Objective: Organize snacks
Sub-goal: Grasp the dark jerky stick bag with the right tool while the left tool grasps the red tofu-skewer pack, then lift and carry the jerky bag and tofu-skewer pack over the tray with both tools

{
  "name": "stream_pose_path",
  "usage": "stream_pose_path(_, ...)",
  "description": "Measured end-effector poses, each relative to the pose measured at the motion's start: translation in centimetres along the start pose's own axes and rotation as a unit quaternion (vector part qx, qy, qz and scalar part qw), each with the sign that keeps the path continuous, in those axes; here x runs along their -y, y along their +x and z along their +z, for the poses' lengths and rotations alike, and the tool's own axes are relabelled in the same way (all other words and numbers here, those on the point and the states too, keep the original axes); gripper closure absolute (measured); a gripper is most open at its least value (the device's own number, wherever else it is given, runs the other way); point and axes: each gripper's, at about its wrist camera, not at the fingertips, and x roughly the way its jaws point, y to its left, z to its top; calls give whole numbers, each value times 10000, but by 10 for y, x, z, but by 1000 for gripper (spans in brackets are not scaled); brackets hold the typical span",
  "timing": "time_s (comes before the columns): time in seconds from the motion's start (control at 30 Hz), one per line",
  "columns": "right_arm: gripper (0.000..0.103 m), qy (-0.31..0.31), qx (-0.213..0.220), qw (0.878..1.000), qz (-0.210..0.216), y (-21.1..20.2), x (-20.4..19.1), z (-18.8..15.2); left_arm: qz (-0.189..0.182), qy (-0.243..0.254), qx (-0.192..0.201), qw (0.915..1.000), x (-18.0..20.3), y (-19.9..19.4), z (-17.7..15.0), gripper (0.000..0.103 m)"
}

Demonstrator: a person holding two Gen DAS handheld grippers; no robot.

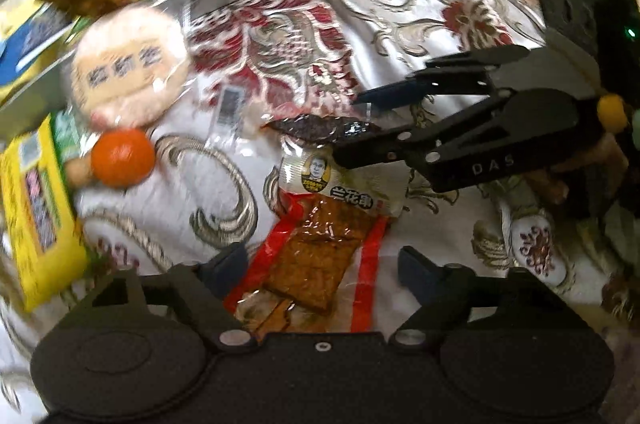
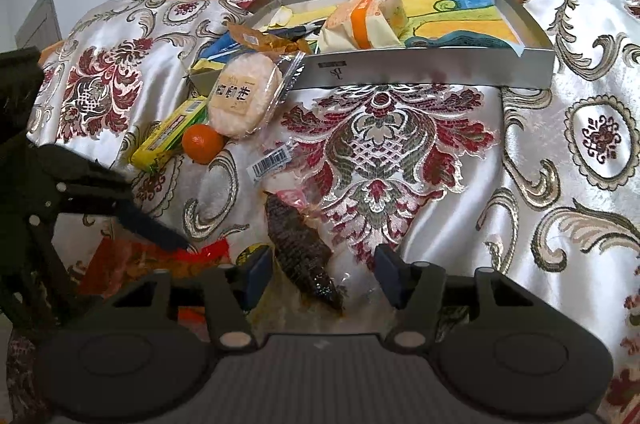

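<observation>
Although most of the snacks sit in or against the grey box (image 2: pixel 432 73) at the far edge of the table, two packets lie loose on the patterned cloth (image 2: pixel 520 183) near its front edge, and these look to be the step in hand. The dark dried-fish packet (image 2: pixel 304 248) lies in clear wrap between the fingers of the right tongs (image 2: pixel 325 274), which are spread wide and not pressing it. Just beside it, toward the left, the red-edged tofu packet (image 1: pixel 320 264) lies lengthwise between the fingers of the left tongs (image 1: pixel 322 264) — also released, with a gap on each side. A small white skewer packet (image 1: pixel 340 189) lies across the tofu packet's far end, touching it.

Farther out, toward the left part of the table, an orange (image 2: pixel 203 143) rests against a round rice cake (image 2: pixel 244 95) in clear wrap and a yellow box (image 2: pixel 170 135); the rice cake leans on the grey box's near wall. Inside the box sit an orange-banded bread packet (image 2: pixel 368 19) and flatter packets.

My reading is that each pair of tongs is lined up for a pickup. The next move calls for closing on the slippery wrap without catching the cloth, then lifting clear of the skewer packet before carrying toward the box.
</observation>
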Motion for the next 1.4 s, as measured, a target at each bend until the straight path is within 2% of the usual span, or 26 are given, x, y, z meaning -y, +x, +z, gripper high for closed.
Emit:
stream_pose_path(0.07,45,60,-49,10000,-51,-3,0,1,29,-337,-100,9994,0,-1,-3,31)
stream_pose_path(0.2,53,238,-149,9994,-208,-9,2,1,174,-933,-106,9954,2,-5,-10,32)
stream_pose_path(0.33,54,598,-214,9978,-165,-17,8,-2,325,-1461,-40,9887,6,-12,-24,32)
stream_pose_path(0.4,52,677,-206,9974,-135,-21,9,-4,358,-1555,16,9872,7,-15,-29,31)
stream_pose_path(0.6,39,292,-30,9992,-266,-23,-4,-10,381,-1440,-26,9888,13,-13,-28,18)
stream_pose_path(0.7,36,-77,67,9988,-483,-18,-12,-13,478,-1188,-118,9917,19,-8,-23,16)
stream_pose_path(0.83,32,-524,127,9959,-731,-5,-23,-19,452,-1134,-189,9923,17,-6,-17,16)
stream_pose_path(0.93,29,-878,267,9917,-905,0,-31,-20,416,-1015,-249,9936,14,-4,-13,19)
stream_pose_path(1.03,33,-1045,374,9891,-967,4,-34,-22,376,-937,-294,9945,11,-4,-11,25)
stream_pose_path(1.1,48,-1066,374,9893,-923,6,-36,-23,386,-852,-310,9951,11,-5,-11,32)
stream_pose_path(1.23,49,-992,352,9906,-879,6,-38,-24,390,-850,-286,9952,11,-9,-13,36)
stream_pose_path(1.4,50,-942,332,9913,-855,2,-41,-23,648,-936,-209,9933,19,-14,-16,38)
